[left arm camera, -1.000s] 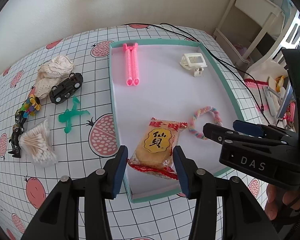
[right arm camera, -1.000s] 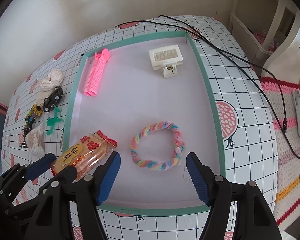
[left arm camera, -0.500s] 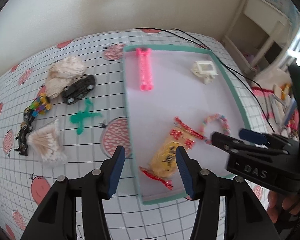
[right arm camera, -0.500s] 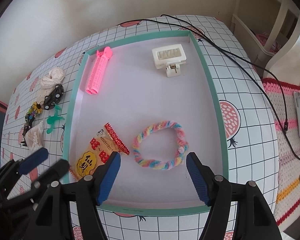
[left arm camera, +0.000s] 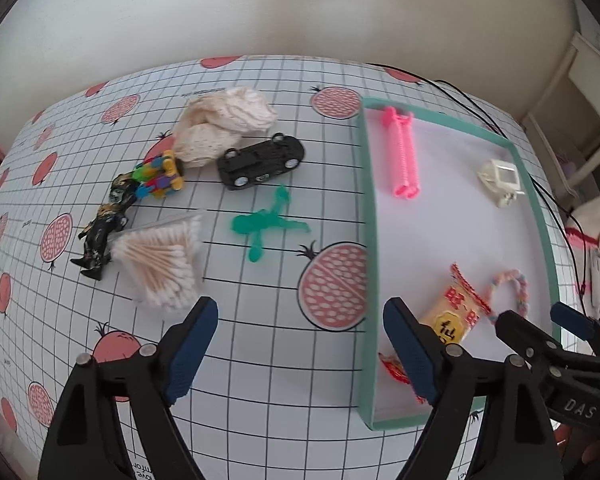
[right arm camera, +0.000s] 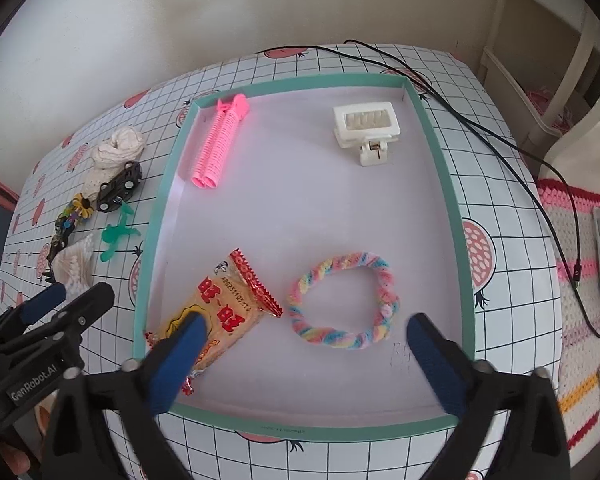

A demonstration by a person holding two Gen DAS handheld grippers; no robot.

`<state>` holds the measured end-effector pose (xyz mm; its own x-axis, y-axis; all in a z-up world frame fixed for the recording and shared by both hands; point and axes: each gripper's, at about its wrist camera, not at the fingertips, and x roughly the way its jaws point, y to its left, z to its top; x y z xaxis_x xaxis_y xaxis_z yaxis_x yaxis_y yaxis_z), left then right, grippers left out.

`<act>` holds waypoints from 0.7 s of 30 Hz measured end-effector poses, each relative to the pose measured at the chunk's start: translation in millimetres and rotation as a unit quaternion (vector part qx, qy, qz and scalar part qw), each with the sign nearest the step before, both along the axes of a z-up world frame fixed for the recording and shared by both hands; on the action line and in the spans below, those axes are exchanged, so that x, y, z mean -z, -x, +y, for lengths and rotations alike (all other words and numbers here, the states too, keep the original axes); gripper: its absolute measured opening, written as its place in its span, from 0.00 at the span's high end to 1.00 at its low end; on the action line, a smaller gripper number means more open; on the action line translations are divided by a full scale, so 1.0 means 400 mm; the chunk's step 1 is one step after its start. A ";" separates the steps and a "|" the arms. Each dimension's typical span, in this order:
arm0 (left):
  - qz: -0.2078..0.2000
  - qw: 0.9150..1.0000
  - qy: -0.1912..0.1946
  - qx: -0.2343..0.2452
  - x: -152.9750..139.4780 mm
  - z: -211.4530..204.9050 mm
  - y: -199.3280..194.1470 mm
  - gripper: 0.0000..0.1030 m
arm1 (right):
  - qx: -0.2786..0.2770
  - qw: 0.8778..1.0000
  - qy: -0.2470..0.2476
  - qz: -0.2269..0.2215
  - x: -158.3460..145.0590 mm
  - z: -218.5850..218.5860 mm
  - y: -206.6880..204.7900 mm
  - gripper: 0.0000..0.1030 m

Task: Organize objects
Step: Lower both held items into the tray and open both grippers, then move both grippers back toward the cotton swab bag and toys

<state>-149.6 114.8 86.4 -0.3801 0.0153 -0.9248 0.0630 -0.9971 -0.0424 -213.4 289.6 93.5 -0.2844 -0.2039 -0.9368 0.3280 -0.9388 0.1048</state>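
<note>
Snack packet (right arm camera: 216, 316) lies in the tray's (right arm camera: 300, 430) near-left corner beside the rainbow hair tie (right arm camera: 346, 300), my left gripper (left arm camera: 300, 344) spread empty over the worktop (left arm camera: 260, 340) toward the cotton swabs (left arm camera: 162, 260), likely next, right gripper (right arm camera: 304, 360) likewise wide and empty.

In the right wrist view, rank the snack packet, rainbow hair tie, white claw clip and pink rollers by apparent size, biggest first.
1. Snack packet, though it is partly behind a finger and near the camera.
2. Rainbow hair tie, close to the packet.
3. Pink rollers and white claw clip: too alike to separate, both farther off.
</note>
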 end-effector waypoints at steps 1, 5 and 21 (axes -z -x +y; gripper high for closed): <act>0.000 1.000 0.001 -0.003 0.001 -0.004 0.001 0.16 | 0.001 1.000 0.000 0.001 0.000 0.000 -0.001 0.00; 0.004 1.000 0.001 -0.012 0.005 -0.016 -0.001 0.04 | -0.001 1.000 -0.001 0.004 0.001 -0.003 -0.001 0.00; 0.021 0.999 -0.010 -0.022 -0.015 -0.059 0.002 0.00 | 0.004 1.000 -0.003 0.011 -0.014 -0.029 -0.003 0.00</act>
